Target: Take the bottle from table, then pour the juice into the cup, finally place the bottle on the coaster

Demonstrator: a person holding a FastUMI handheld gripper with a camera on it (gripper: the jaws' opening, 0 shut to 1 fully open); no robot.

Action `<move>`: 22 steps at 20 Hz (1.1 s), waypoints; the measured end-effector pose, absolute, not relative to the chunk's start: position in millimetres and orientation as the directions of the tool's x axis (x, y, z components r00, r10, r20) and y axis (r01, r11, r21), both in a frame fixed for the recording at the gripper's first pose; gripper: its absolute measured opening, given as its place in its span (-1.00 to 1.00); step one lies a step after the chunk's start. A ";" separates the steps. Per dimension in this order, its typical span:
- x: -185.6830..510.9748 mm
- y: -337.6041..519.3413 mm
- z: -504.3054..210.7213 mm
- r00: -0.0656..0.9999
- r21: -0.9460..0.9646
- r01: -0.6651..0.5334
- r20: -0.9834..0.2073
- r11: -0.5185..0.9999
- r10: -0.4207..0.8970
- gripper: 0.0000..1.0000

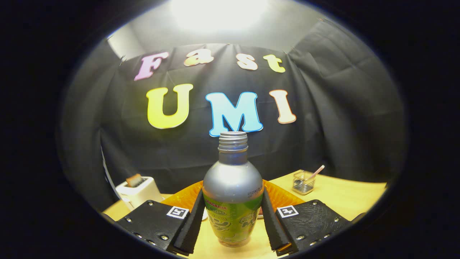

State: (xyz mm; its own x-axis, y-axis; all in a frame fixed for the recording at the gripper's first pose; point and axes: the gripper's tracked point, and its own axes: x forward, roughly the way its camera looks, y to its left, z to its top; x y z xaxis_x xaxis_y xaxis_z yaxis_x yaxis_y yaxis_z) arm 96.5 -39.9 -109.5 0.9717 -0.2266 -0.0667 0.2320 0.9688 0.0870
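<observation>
Hand-held gripper [233,219] fingers pressing upright bottle [233,194], on table [345,198]

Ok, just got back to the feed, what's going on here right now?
The hand-held gripper has its two fingers closed against either side of the bottle, which stands upright on the wooden table with its cap off. It looks like the grasp stage; nothing has been poured yet as far as the view shows. An orange item sits just behind the bottle, a small clear holder with a spoon lies further back to one side, and a white toaster to the other.
</observation>
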 end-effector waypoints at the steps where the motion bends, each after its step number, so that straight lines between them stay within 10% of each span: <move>1: 97.5 -37.6 -109.0 0.969 0.028 0.238 -0.069 0.971 -0.236 0.50; 22: 145.3 -3.9 -206.6 0.975 -0.001 0.152 -0.164 0.988 -0.150 0.50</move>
State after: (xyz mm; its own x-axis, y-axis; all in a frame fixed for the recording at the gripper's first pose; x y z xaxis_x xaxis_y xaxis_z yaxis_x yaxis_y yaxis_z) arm 145.3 -3.9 -206.6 0.9750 -0.1497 -0.1643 0.1516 0.9884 -0.0009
